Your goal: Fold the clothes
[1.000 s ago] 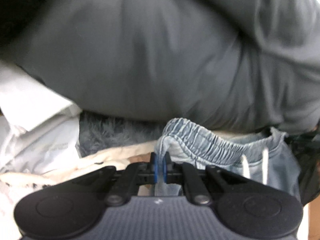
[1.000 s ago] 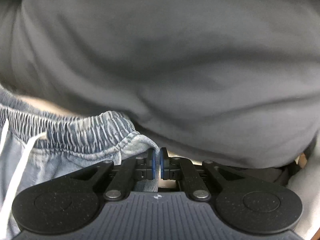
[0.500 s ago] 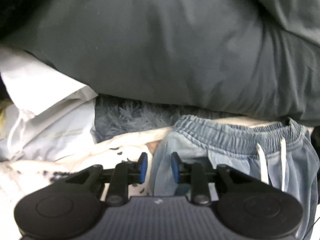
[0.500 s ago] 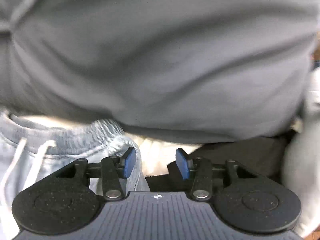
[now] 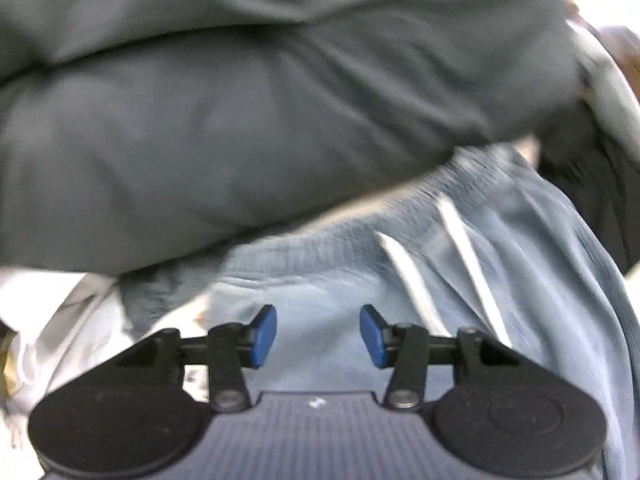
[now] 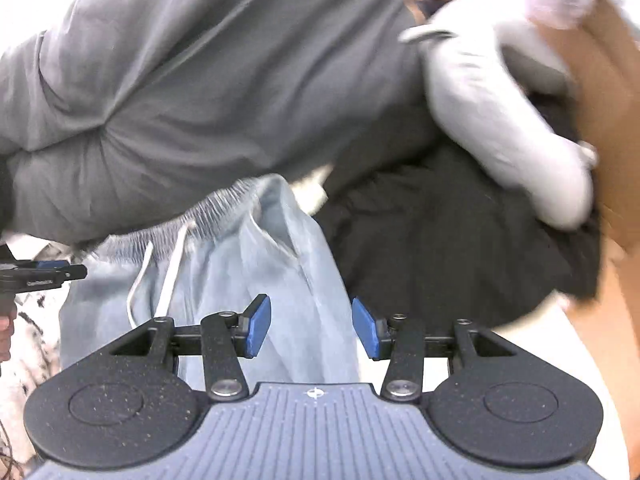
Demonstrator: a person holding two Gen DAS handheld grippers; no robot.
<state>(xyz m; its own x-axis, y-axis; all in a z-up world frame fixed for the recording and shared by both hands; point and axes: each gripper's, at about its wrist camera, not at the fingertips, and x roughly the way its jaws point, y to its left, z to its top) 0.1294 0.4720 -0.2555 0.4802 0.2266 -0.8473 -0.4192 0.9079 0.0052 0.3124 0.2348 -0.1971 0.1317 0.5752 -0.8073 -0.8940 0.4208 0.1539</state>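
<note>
While the light blue shorts (image 6: 240, 280) are lying flat below both tools, partly under a big grey garment (image 6: 200, 92), nothing is gripped. The left gripper (image 5: 318, 336) is seen with jaws opening over the blue cloth. The right gripper (image 6: 311, 327) is held open, pads apart.

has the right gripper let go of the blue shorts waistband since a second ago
Yes. The right gripper is open and has backed away: the light blue shorts waistband now lies farther up the view, below the grey garment.
</note>
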